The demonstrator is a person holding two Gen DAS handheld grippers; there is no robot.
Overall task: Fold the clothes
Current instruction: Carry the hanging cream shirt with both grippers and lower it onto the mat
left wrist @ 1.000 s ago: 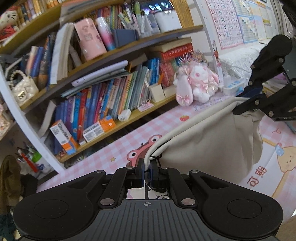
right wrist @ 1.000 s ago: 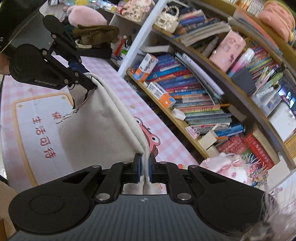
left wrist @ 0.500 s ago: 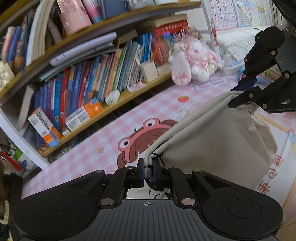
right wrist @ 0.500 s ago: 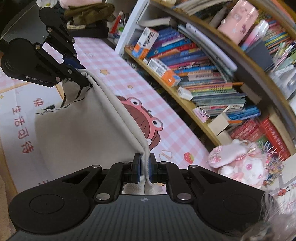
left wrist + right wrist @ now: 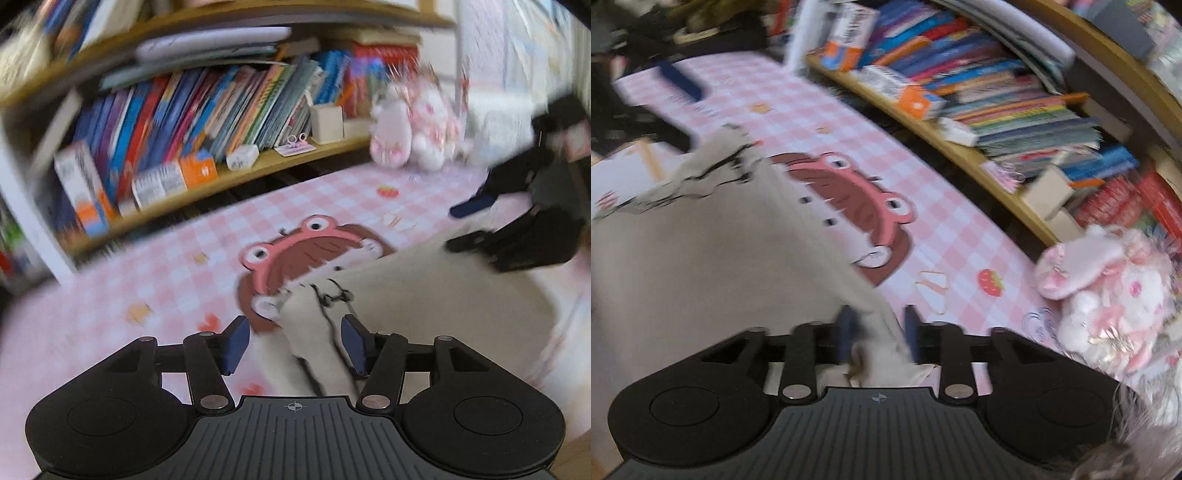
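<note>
Everything's smeared with motion blur, honestly. Book spines on the bookshelf (image 5: 207, 110) are unreadable, the plush toy (image 5: 1108, 291) is fuzzy, and the cream garment (image 5: 701, 266) runs off the left edge, its black print illegible.

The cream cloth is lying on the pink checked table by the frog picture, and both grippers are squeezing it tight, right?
Not quite. The cream cloth does lie on the pink checked table by the frog picture, but both the left gripper and the right gripper have their jaws apart, as each wrist view shows.
</note>
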